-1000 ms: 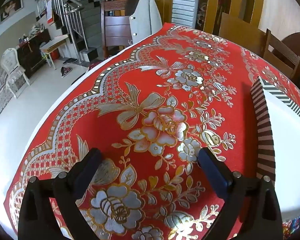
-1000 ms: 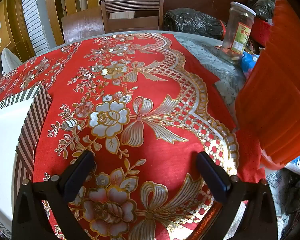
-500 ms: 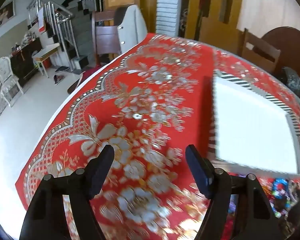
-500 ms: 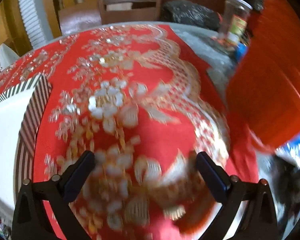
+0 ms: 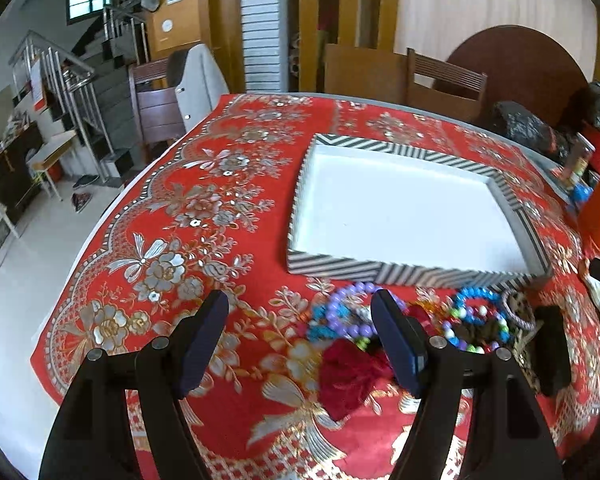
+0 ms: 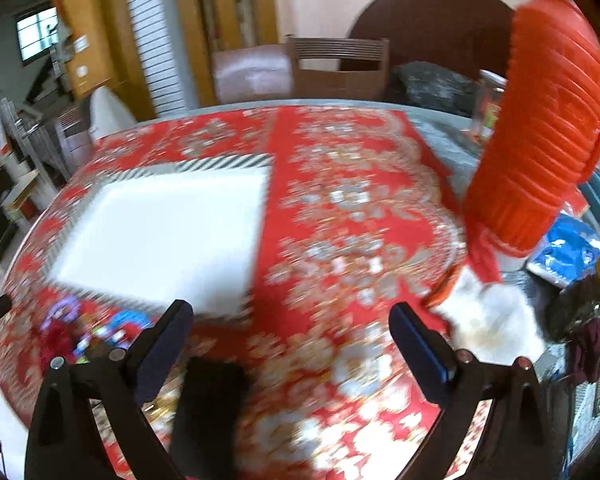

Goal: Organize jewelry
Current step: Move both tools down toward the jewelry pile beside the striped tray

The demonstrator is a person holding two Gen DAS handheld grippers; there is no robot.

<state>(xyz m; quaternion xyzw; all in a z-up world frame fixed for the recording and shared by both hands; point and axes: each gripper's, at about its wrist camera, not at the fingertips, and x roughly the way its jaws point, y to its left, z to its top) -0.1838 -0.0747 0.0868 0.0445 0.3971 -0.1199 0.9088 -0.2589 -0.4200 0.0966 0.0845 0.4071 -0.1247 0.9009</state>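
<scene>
left gripper (image 5: 300, 344): jaws spread wide, nothing between them, held above the red floral tablecloth (image 5: 204, 208) just left of the jewelry heap.
right gripper (image 6: 290, 340): jaws spread wide and empty, over the cloth to the right of the tray; this view is blurred, so fine detail is lost.
tray (image 5: 420, 270): shallow, striped rim, white floor, nothing visible in it; sits mid-table.
jewelry heap (image 5: 476, 324): lies on the cloth just in front of the tray's near rim, outside it.
purple bead bracelet (image 5: 352, 294): at the heap's left, partly behind the left gripper's right finger.
blue bead bracelet (image 5: 474, 294): further right, overlapping other multicoloured beads.
dark red fabric piece (image 5: 352, 372): nearest the camera; what it is, cannot tell.
handling: probably light; beads hard, round and slippery, strung loops floppy and likely tangled together.
where to grip: pinch across one strand of a loop at its free outer edge, lifting slowly so neighbours fall away.
progress: sorting looks barely begun.
</scene>
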